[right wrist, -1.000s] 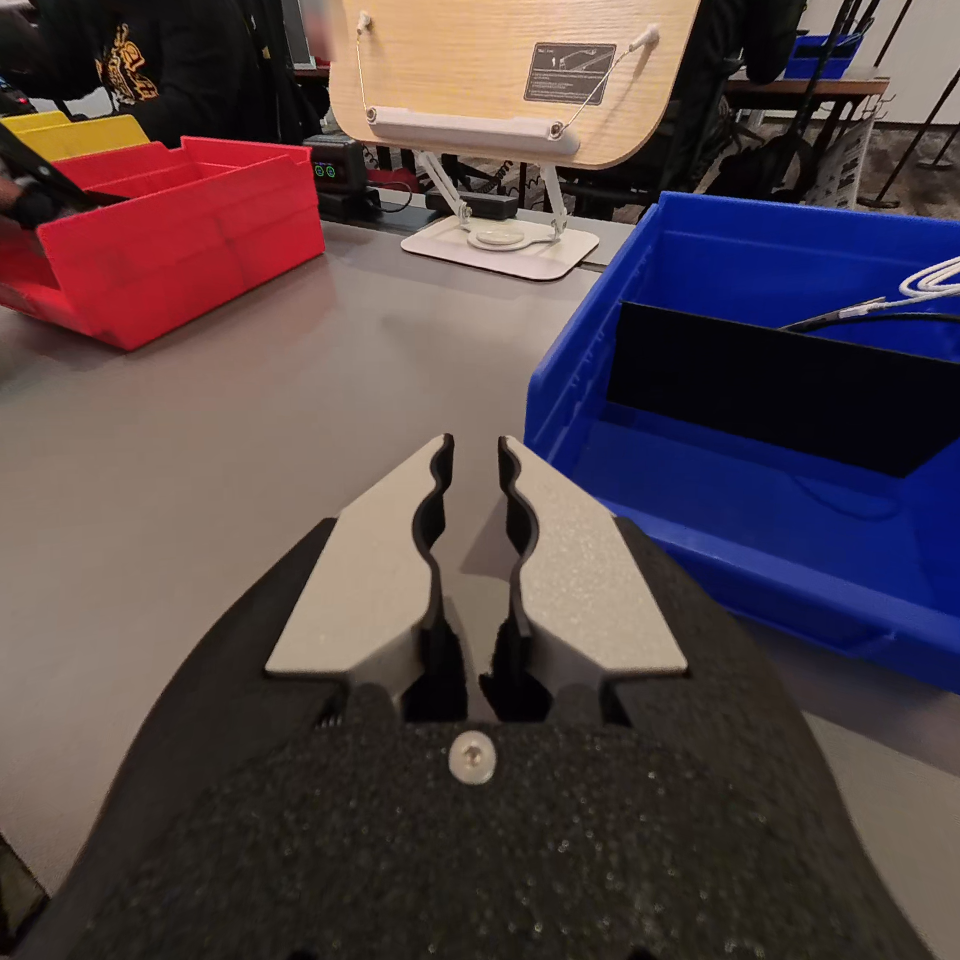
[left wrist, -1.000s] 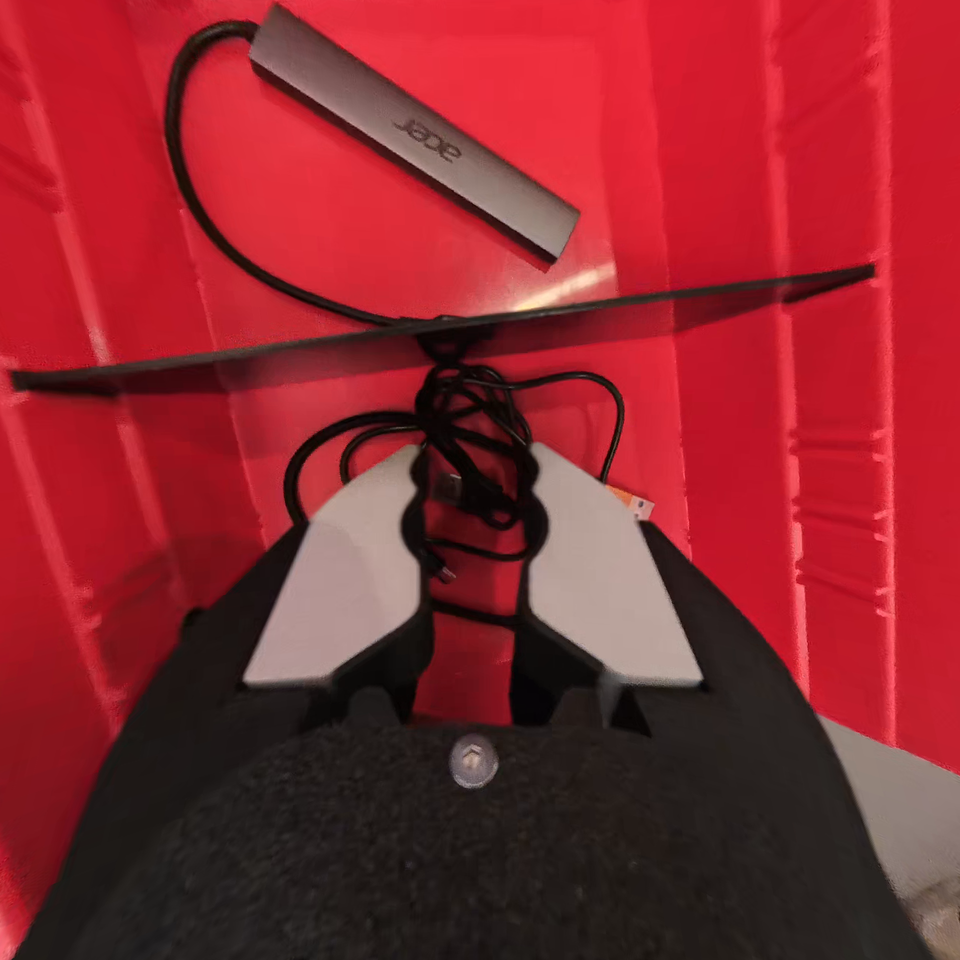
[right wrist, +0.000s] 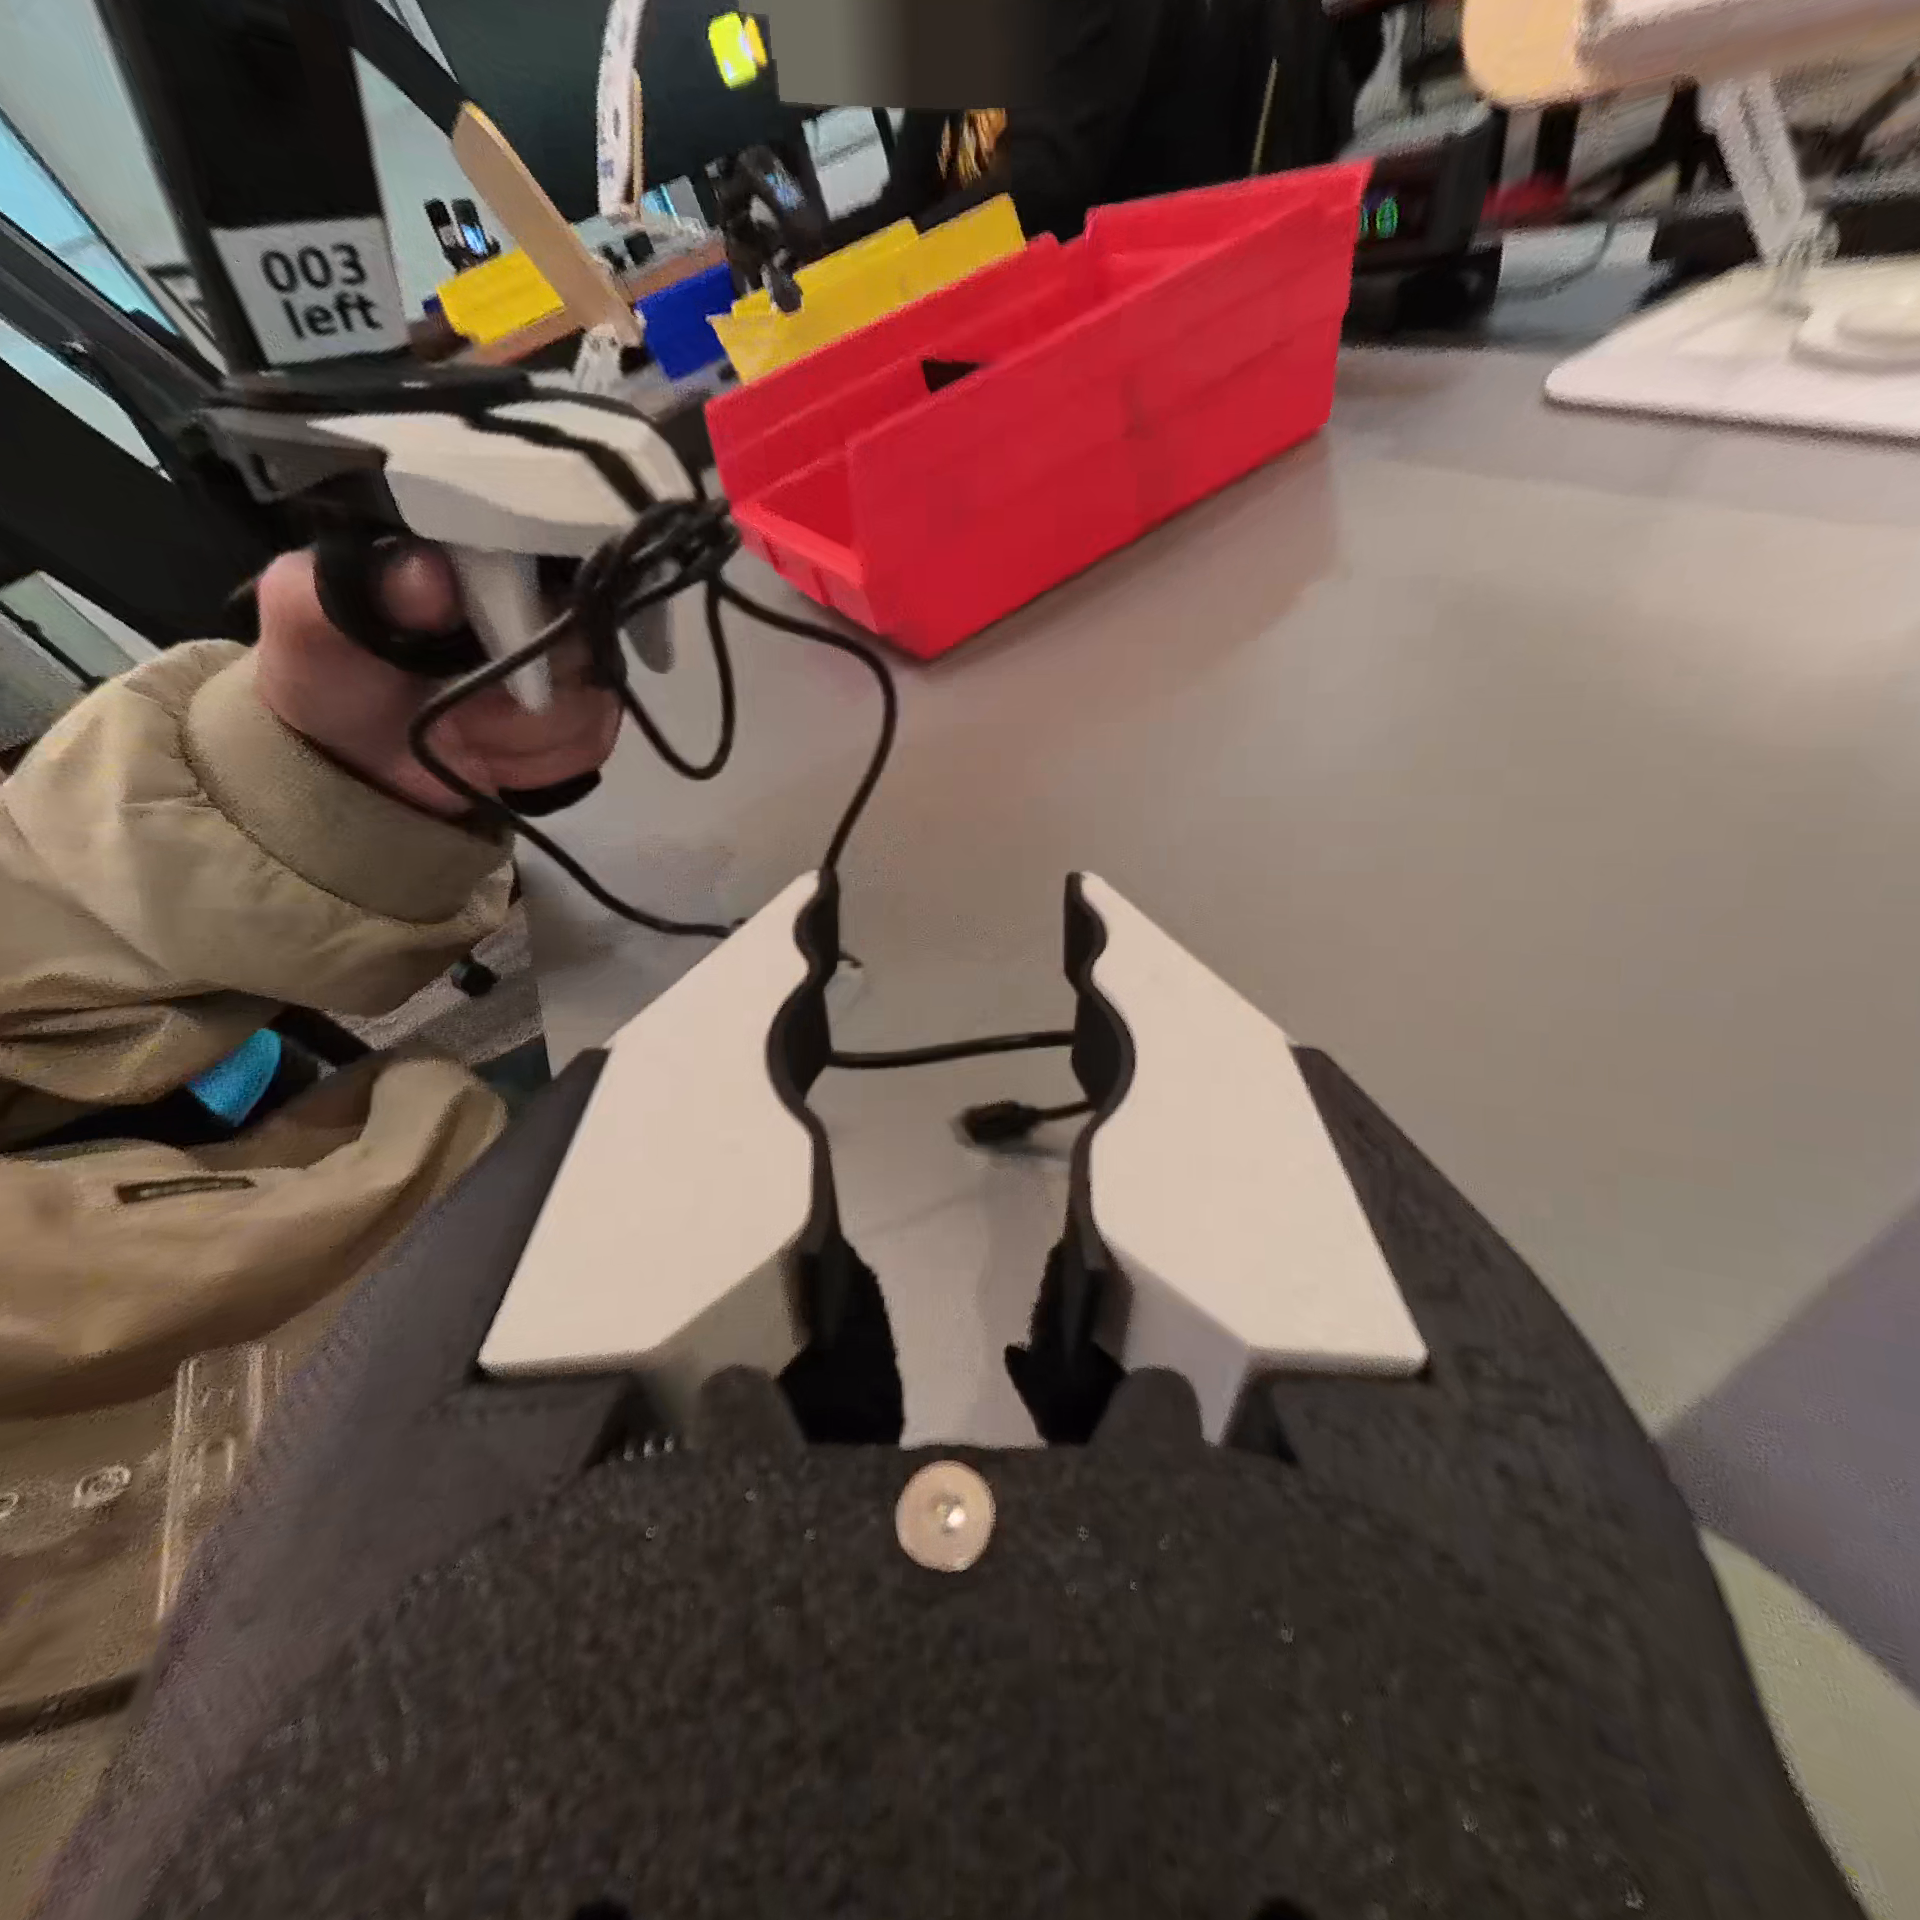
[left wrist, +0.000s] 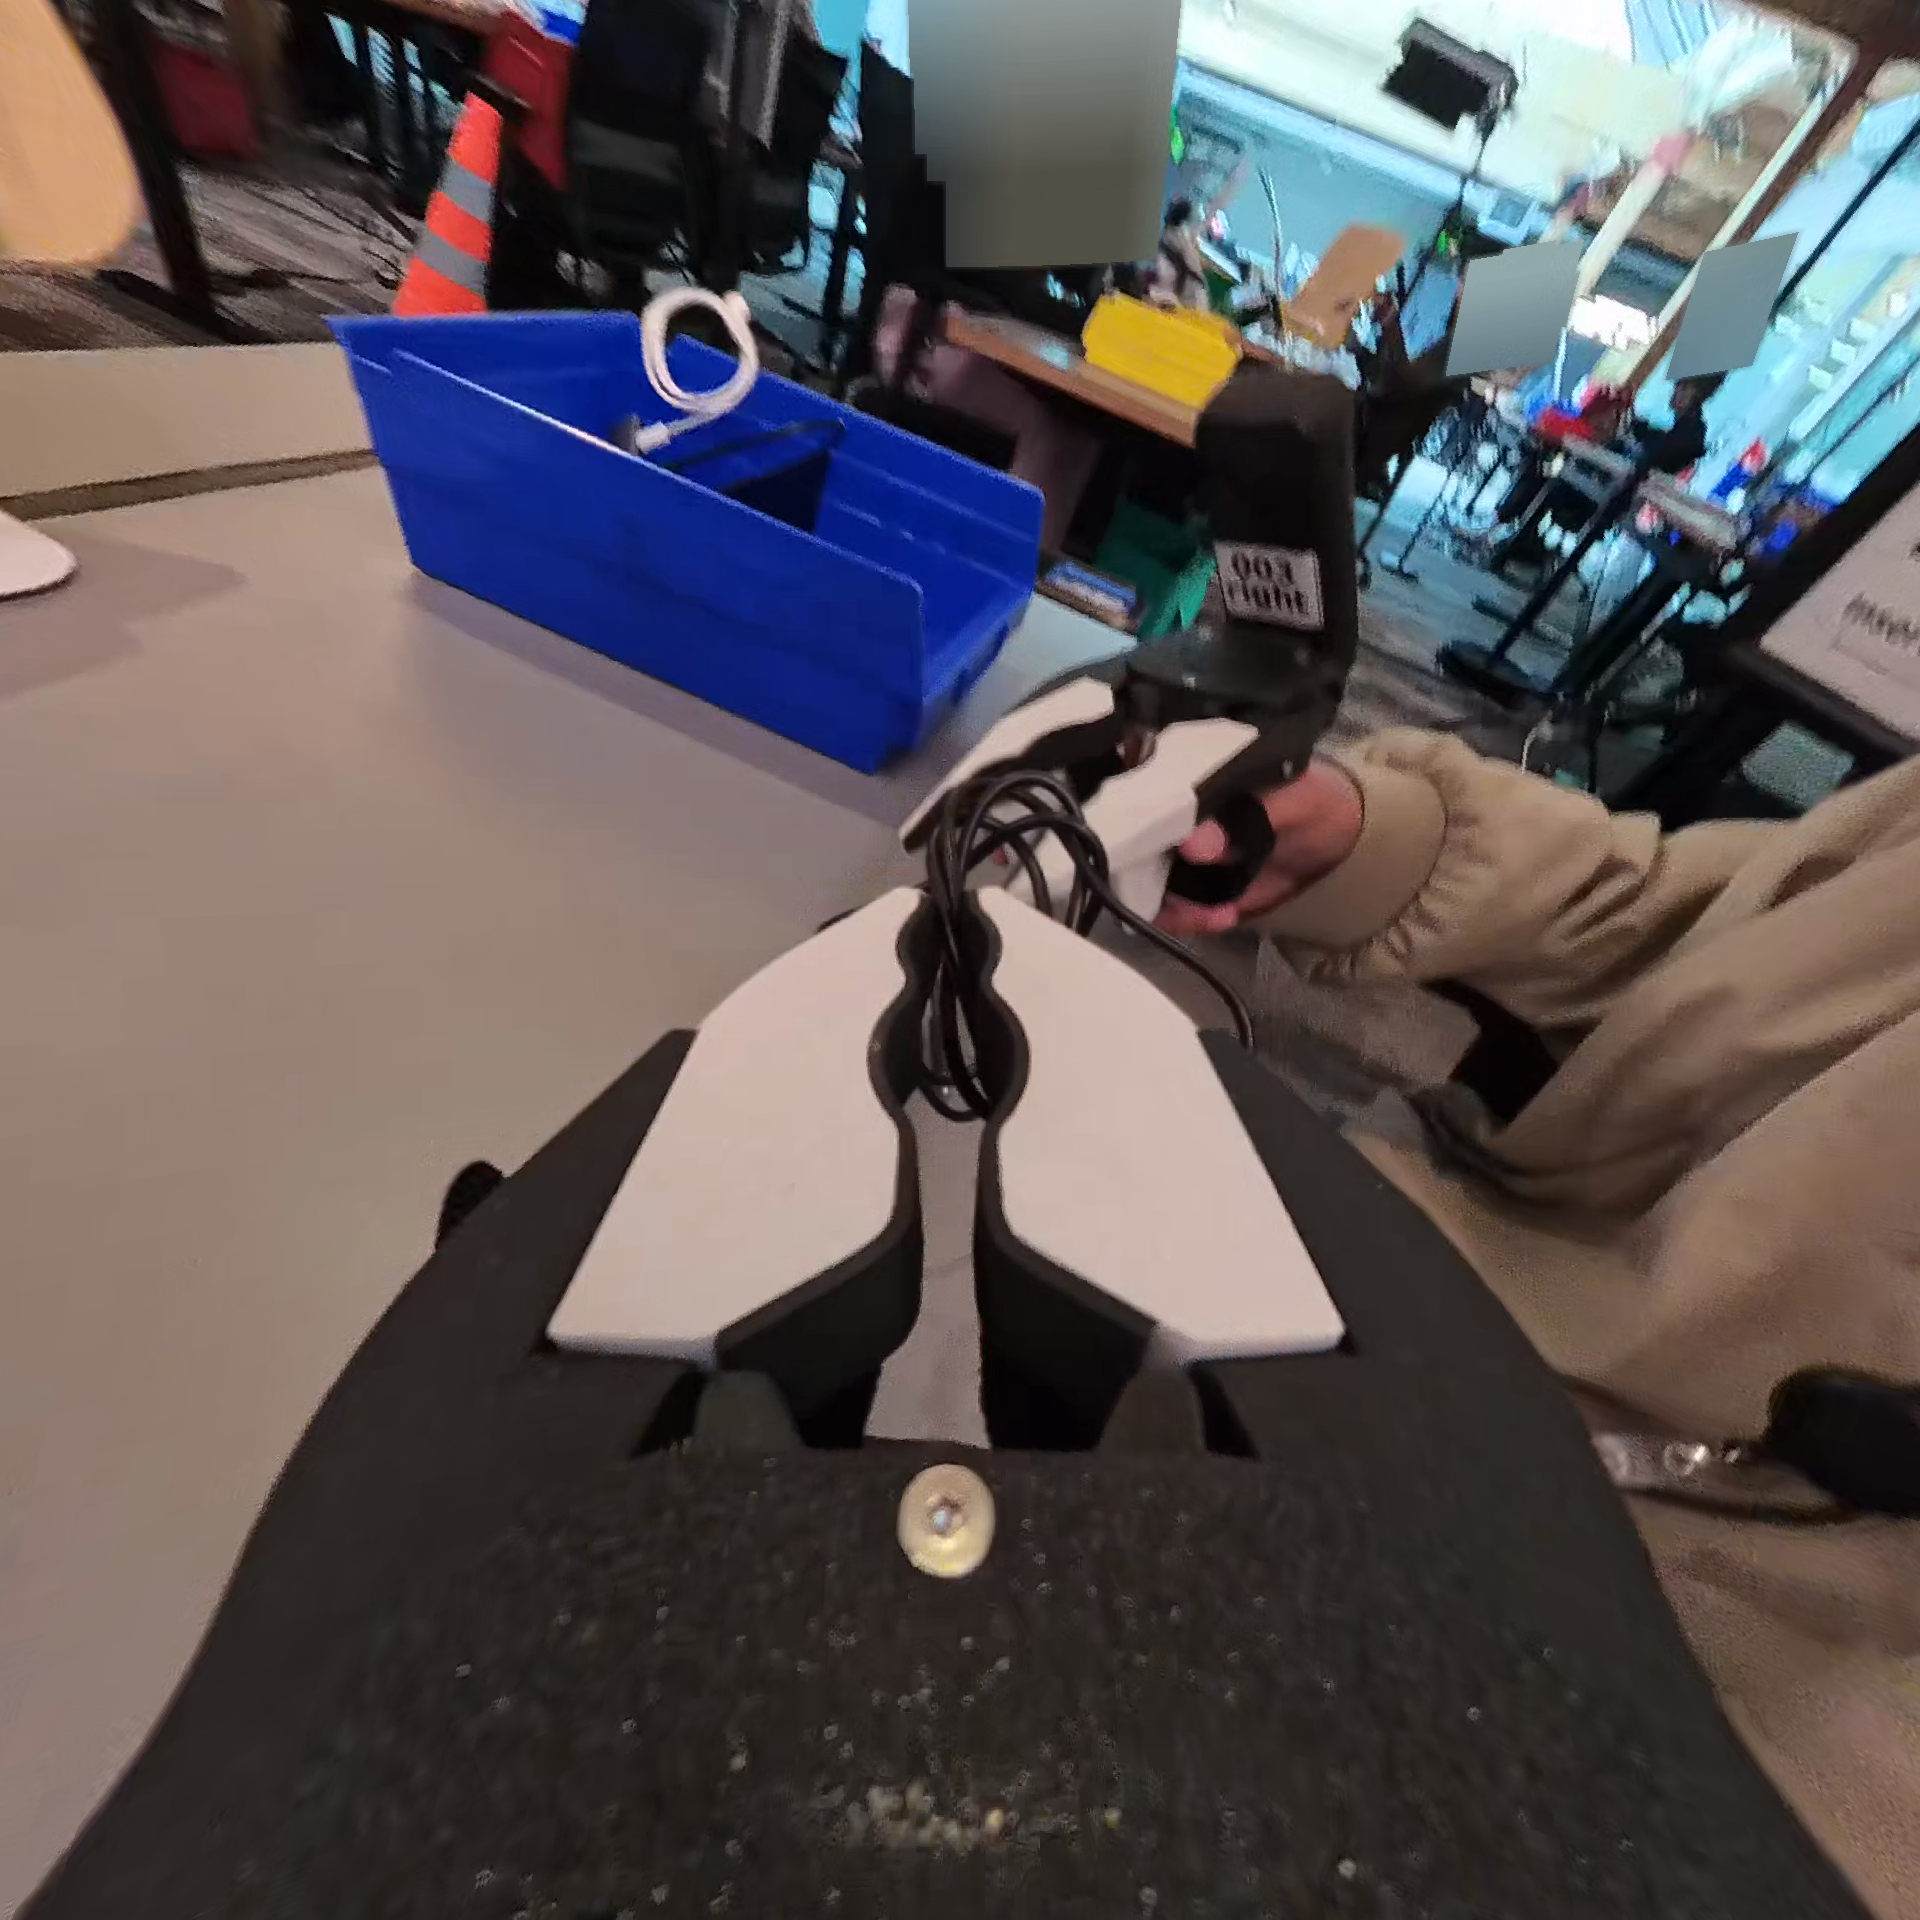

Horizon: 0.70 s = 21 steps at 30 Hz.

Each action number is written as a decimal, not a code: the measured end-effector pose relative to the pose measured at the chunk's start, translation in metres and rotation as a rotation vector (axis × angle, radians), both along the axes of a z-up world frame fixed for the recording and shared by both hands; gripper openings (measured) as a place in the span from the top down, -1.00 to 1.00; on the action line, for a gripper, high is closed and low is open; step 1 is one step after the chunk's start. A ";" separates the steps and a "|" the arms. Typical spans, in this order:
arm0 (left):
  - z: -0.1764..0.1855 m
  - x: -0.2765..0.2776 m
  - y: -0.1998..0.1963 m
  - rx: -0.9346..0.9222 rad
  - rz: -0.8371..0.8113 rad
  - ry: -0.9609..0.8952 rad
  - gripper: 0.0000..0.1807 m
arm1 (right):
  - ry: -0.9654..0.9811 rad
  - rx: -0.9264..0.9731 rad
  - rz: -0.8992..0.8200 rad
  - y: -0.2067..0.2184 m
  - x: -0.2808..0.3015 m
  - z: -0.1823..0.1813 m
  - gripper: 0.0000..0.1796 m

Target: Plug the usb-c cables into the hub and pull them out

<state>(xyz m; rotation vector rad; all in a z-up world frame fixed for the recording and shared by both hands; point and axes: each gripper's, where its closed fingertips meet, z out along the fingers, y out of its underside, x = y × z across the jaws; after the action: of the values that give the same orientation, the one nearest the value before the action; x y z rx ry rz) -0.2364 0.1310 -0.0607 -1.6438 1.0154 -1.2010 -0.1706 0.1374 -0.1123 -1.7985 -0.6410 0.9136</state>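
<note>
Cable [left wrist: 951, 997] clamped left; connector [right wrist: 1000, 1120] right-view only.

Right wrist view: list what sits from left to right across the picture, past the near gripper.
Tan sleeve → left gripper shut on the bundle of black cables → red bin → white stand base.
</note>
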 end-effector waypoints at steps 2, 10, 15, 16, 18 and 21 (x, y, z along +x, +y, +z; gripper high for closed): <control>-0.009 0.005 -0.004 0.053 -0.023 0.057 0.96 | -0.027 -0.039 -0.043 0.002 0.015 -0.010 0.54; -0.029 0.017 -0.021 0.112 -0.086 0.140 0.96 | -0.305 0.012 0.045 -0.009 0.015 -0.043 0.55; -0.038 0.018 -0.025 0.093 -0.122 0.161 0.98 | -0.336 -0.097 -0.003 0.010 0.006 -0.059 0.67; -0.041 0.019 -0.026 0.097 -0.127 0.175 0.98 | -0.287 -0.162 0.003 0.013 0.003 -0.060 0.66; -0.045 0.020 -0.028 0.107 -0.133 0.196 0.98 | -0.257 -0.253 0.044 0.011 -0.005 -0.065 0.63; -0.049 0.022 -0.031 0.112 -0.149 0.215 0.98 | -0.353 -0.255 0.021 0.013 -0.002 -0.078 0.65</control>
<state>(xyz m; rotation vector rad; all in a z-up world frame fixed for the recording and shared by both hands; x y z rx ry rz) -0.2140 0.0995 -0.1099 -1.6574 1.3353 -1.0569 -0.1726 0.1504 -0.1898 -2.2137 -0.7927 0.7203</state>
